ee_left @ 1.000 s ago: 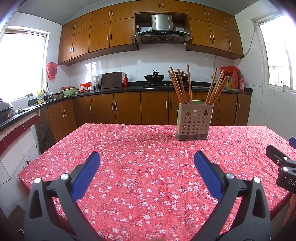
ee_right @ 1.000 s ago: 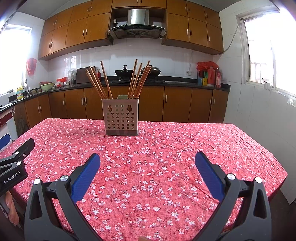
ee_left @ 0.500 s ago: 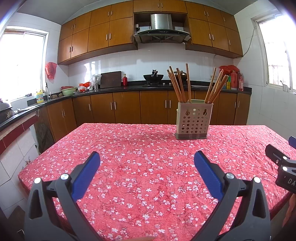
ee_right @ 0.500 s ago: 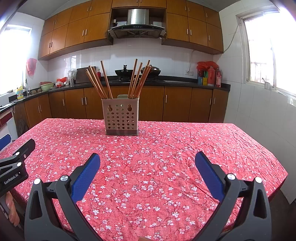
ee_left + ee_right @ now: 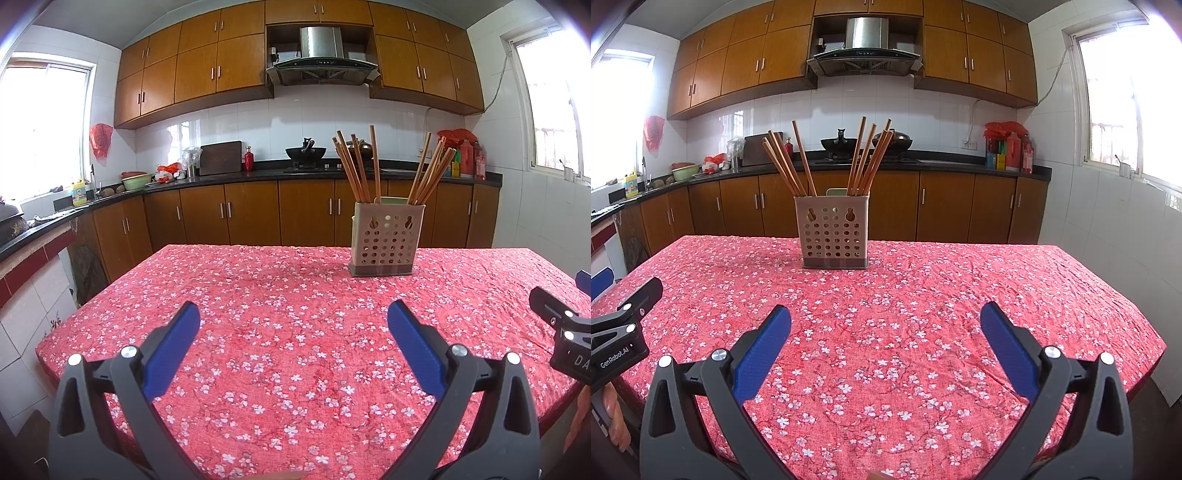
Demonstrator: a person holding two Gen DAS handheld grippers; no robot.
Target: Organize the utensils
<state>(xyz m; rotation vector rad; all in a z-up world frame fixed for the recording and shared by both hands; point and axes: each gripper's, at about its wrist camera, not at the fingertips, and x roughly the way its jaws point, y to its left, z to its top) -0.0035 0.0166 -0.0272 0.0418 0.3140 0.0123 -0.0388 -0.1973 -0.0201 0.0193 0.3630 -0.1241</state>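
Wooden cabinets, white tiles and a steel range hood [image 5: 865,37] are seen behind a table [image 5: 258,332] covered by a red cloth with white blossoms. Ahead of both tongs, towards the far side of the table, a perforated beige utensil holder [image 5: 833,230] is set upright, and chopsticks [image 5: 866,158] are stood in it in two fanned bunches, one at either end. No loose utensil is seen on the cloth.

The left gripper [image 5: 293,334] is held low over the near edge with its blue pads spread wide and nothing between them; the holder is found ahead and somewhat to its right. The right gripper [image 5: 885,334] is likewise spread and empty, with the holder ahead and slightly to its left.

This arrangement would suit either sorted chopsticks with the tongs drawn back, or bunches that are yet to be regrouped; which one cannot be settled. Should a chopstick be handled, it is best pinched near its upper end and lifted straight along its length, so that its neighbours are not raked and the light holder is not tipped.

"GenRobot.AI" is read on the left tong's body in the right wrist view; only "DA" can be made out on the right tong's body.
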